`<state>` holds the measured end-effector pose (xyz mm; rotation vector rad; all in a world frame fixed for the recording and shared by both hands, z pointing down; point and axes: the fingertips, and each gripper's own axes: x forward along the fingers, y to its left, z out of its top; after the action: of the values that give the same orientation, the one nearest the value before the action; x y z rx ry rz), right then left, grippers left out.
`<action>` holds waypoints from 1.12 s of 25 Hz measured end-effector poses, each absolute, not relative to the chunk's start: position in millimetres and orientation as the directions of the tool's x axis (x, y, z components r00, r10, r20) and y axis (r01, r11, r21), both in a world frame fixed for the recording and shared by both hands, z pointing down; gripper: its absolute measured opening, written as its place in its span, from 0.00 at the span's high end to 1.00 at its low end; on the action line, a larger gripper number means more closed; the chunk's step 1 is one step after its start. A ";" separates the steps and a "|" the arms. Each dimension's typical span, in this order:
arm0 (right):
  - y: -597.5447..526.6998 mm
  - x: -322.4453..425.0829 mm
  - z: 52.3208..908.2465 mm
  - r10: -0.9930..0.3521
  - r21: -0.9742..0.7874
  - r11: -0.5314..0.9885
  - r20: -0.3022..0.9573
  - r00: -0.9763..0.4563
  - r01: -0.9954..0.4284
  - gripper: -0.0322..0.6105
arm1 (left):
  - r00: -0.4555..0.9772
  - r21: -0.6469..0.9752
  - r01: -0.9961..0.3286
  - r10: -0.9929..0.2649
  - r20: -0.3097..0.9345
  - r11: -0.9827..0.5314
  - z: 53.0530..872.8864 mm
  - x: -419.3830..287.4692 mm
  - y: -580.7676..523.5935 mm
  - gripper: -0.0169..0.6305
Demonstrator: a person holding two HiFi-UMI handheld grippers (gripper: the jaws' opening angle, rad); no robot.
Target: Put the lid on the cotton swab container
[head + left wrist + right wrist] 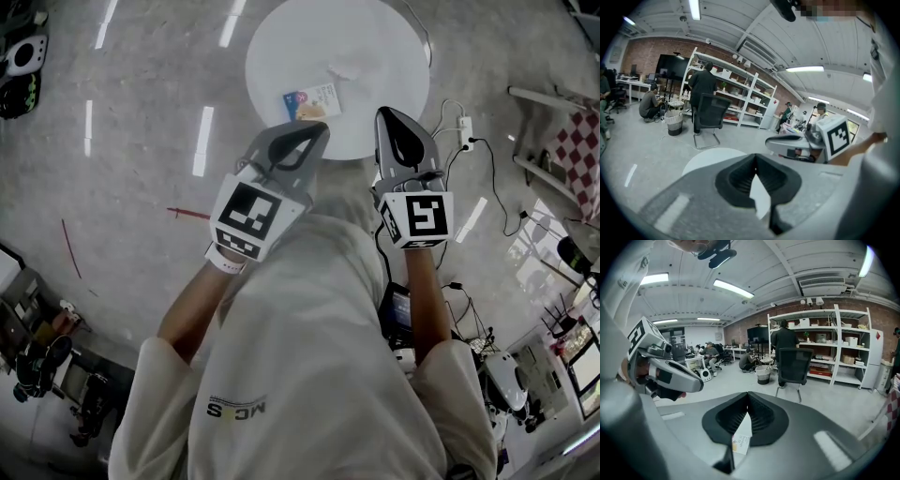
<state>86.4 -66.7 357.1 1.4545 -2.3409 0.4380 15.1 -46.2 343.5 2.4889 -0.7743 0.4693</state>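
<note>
On the white counter point(281, 42), the cotton swab container point(307, 101) is being half covered by the left gripper point(317, 131); it and the right gripper point(388, 116) are being held pressed together, empty.

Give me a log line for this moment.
left gripper: shut, empty | right gripper: shut, empty | box: on round table, untouched | stage: before grasp

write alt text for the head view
Seen from above, a person in a pale top holds the left gripper and right gripper, both shut and empty, at the near edge of a round white table. A small labelled box lies on it.
</note>
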 end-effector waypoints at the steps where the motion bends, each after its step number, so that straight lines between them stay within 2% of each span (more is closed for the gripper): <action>1: -70.3 85.2 362.1 -0.790 -0.070 0.433 0.452 -0.415 -0.899 0.95 | 0.779 0.349 -0.603 -0.436 0.450 -0.717 345.0 15.5 -48.8 0.97; 28: -158.8 68.1 504.2 -0.718 -0.109 0.466 0.534 -0.447 -0.878 0.95 | 0.738 0.353 -0.649 -0.444 0.508 -0.674 418.8 15.3 -89.6 0.97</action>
<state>68.1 -158.8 504.2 1.3359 -2.3036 0.5248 15.3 -89.6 418.8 2.4173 -0.8265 0.5247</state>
